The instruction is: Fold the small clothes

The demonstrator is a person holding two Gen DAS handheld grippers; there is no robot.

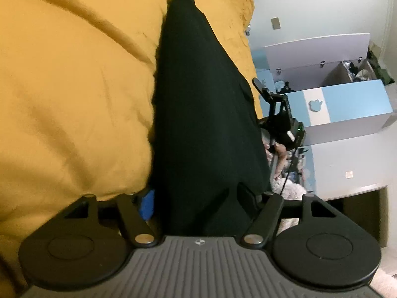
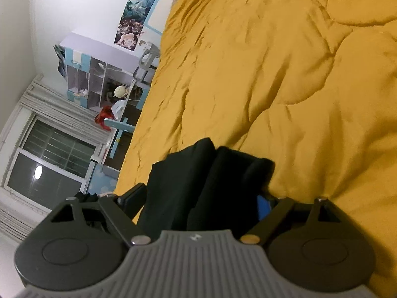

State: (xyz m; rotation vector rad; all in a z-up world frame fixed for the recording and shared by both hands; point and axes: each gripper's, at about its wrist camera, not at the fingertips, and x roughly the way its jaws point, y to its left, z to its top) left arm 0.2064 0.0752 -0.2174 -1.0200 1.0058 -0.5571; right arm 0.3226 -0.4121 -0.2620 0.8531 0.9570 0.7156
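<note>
A black garment [image 1: 198, 104] hangs stretched over the yellow quilt [image 1: 74, 87]. My left gripper [image 1: 198, 198] is shut on one end of it; the cloth fills the space between the fingers and hides the tips. In the right wrist view the same black garment [image 2: 206, 181] bunches in folds between the fingers of my right gripper [image 2: 203, 198], which is shut on its other end above the quilt [image 2: 285, 74]. The right gripper and the hand holding it also show in the left wrist view [image 1: 280, 126], beyond the cloth's right edge.
The yellow quilt covers the bed in both views. A blue and white toy chest [image 1: 335, 99] with an open lid stands beside the bed. Shelves [image 2: 99, 79], a window [image 2: 49, 161] and posters [image 2: 134, 10] line the walls.
</note>
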